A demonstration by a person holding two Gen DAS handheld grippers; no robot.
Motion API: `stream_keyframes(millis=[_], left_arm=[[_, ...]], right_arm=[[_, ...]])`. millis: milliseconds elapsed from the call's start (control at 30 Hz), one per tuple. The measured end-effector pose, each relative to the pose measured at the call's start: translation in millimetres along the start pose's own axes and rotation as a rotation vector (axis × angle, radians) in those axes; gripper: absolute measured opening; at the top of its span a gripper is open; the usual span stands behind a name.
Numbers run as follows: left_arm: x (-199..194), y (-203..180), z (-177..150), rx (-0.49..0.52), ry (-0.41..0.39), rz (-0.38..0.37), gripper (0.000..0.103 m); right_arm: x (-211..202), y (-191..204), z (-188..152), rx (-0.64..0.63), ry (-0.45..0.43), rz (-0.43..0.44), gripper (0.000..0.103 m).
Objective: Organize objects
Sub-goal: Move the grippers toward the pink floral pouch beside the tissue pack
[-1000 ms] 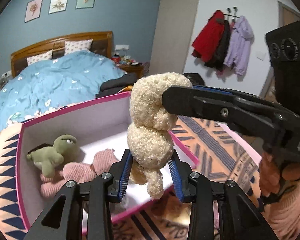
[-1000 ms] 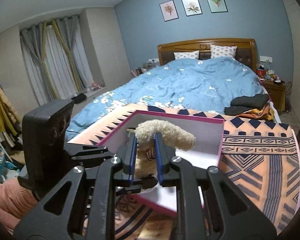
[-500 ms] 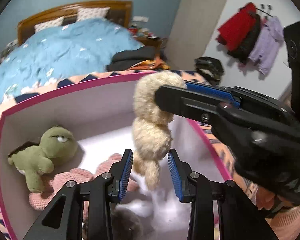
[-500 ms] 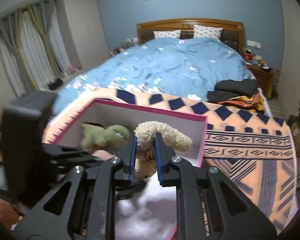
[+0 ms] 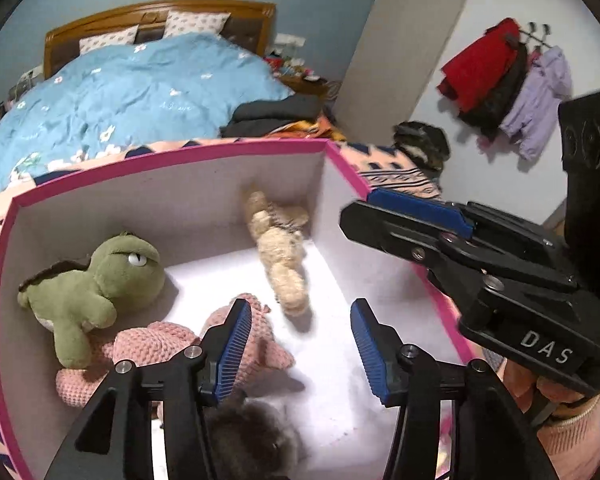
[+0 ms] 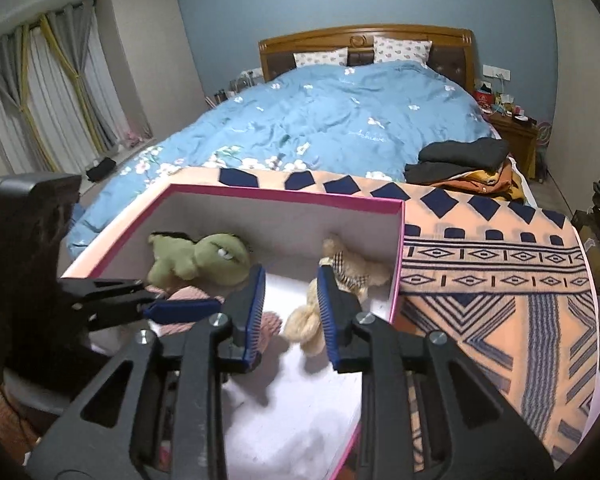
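Observation:
A cream curly plush bear [image 5: 282,252] lies on the white floor of the pink-rimmed box [image 5: 172,156], near its far right corner; in the right wrist view the bear [image 6: 340,280] lies just beyond the fingers. My left gripper [image 5: 298,344] is open and empty above the box. My right gripper [image 6: 290,312] is open and empty over the box; it also shows in the left wrist view [image 5: 412,216]. A green plush dinosaur [image 5: 96,288] and a pink knitted plush [image 5: 160,348] lie at the box's left.
The box stands on an orange patterned blanket [image 6: 500,280] at the foot of a bed with a blue duvet [image 6: 340,120]. Folded dark clothes [image 6: 460,160] lie on the bed's right. A grey furry toy [image 5: 252,440] lies in the box's near part. Coats [image 5: 500,80] hang on the wall.
My right gripper opened and let go of the cream bear, which dropped onto the box floor. My left gripper opened wider. Both grippers moved in over the box.

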State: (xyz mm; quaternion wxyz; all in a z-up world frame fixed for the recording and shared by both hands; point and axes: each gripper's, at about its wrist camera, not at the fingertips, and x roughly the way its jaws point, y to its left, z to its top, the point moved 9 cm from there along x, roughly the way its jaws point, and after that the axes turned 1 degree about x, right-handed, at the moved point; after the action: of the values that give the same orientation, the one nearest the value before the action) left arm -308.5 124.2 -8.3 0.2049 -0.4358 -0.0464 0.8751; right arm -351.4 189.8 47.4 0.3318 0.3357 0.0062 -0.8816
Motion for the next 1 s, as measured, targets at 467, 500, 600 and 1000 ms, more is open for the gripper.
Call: stream_keyframes(millis=[467,500,600,1000], left_arm=[[-80.5,-56.2,-53.7,0.188,-0.158,-0.039,0.078],[-83.2,-58.8,-58.6,0.198,-0.161,-0.042,0.078],[-88.0,-67.9,-77.7,0.220,-0.164,-0.060,0.078],[-64.8,-90.9,-151.1,0.181,-0.076,-0.154,0.078]], right_arm=[[-102.5,28.9,-54.4,0.023,-0.099,0.133,0.041],[-106.4,30.1,-61.7,0.017,-0.093,0.128,0.042],[-113.2,32.6,-87.1,0.005,-0.054,0.118,0.044],[-109.3,15.9,-180.5,0.076,0.085,0.055,0.053]])
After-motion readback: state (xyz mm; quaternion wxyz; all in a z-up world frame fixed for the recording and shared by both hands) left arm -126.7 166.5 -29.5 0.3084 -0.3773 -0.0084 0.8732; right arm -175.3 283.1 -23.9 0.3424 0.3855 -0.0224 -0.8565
